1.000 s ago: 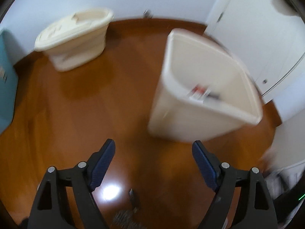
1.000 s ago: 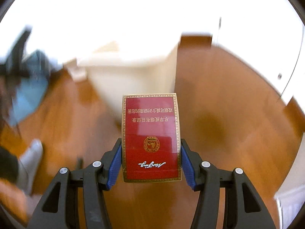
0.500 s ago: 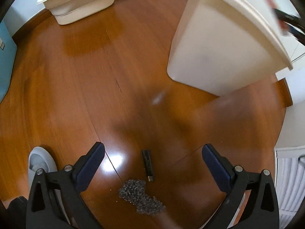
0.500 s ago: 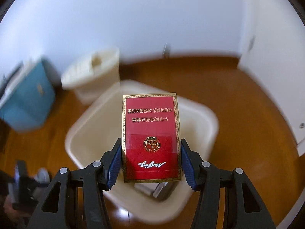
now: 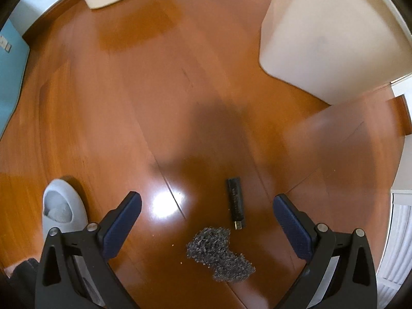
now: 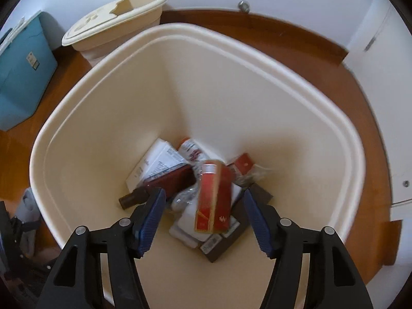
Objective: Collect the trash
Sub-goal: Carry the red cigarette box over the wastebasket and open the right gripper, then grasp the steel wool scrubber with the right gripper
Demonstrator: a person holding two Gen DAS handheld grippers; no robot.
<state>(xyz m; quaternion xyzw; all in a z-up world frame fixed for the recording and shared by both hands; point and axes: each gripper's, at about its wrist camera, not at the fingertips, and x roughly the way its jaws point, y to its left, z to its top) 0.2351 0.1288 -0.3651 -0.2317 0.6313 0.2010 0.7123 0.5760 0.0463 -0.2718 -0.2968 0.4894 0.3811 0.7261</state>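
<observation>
My right gripper (image 6: 203, 206) hangs over the cream trash bin (image 6: 77, 118), its jaws opening. The red cigarette box (image 6: 213, 195) is free of the pads and falls, blurred, toward several boxes and wrappers on the bin's bottom. My left gripper (image 5: 206, 211) points straight down at the wood floor, wide open and holding nothing. Below it lie a black USB stick (image 5: 235, 202) and a grey steel-wool scrap (image 5: 221, 249), both between the fingers' lines but untouched. The bin's outer wall (image 5: 329, 38) stands at the upper right of the left wrist view.
A second cream bin with a lid (image 6: 116, 23) stands by the wall, a teal box (image 6: 20, 67) left of it. A grey slipper (image 5: 61, 206) sits beside the left fingers. White doors (image 6: 381, 51) and a white radiator-like panel (image 5: 399, 239) lie to the right.
The right gripper swung over the bin and let go of the red box, which now drops inside. The left gripper widened and sank toward the USB stick and steel wool.
</observation>
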